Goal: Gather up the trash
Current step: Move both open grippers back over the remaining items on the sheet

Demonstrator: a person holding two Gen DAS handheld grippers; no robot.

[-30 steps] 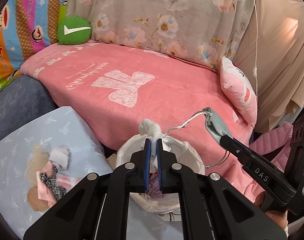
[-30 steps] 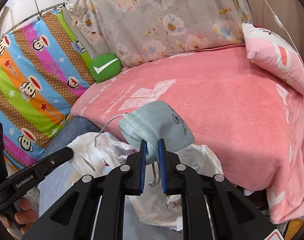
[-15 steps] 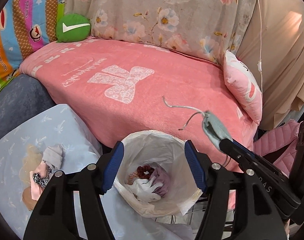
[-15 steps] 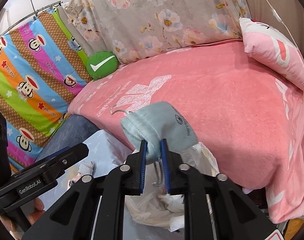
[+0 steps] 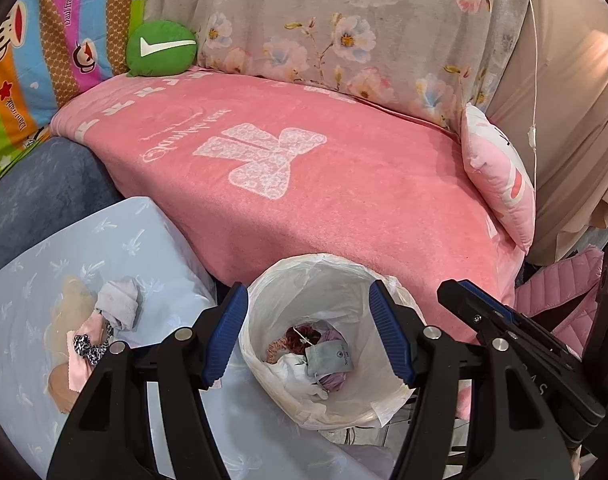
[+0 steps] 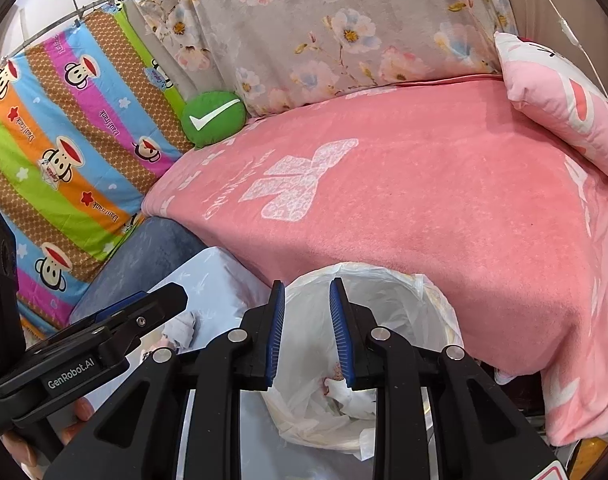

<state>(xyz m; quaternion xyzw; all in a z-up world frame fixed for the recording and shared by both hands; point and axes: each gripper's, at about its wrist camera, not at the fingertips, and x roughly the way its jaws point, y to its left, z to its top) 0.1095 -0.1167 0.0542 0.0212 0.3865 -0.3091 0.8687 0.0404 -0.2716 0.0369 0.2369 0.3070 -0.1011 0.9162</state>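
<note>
A bin lined with a white bag (image 5: 344, 270) stands against the sofa's front edge. In it lie a grey drawstring pouch (image 5: 330, 358), white tissue and reddish scraps. My left gripper (image 5: 308, 292) hangs open over the bin's near rim with nothing between its fingers. My right gripper (image 6: 307, 285) is over the same bin (image 6: 388, 280); its jaws are opening and nothing is between them. It shows from the side (image 5: 454, 290) in the left wrist view. On the light blue cloth left of the bin lie a grey rag (image 5: 118, 304), a leopard-print scrunchie (image 5: 87, 350) and a pink scrap (image 5: 79, 368).
A pink blanket (image 5: 304, 168) covers the sofa seat behind the bin. A green round cushion (image 5: 162, 48) sits at its back left and a pink pillow (image 5: 500, 184) at its right end. A pink quilted garment (image 5: 560, 292) lies at right. A person's fingers (image 6: 82, 408) hold the left gripper.
My left gripper opened wide and its white tissue dropped into the bin. My right gripper let go of the grey pouch, which now lies in the bin.
</note>
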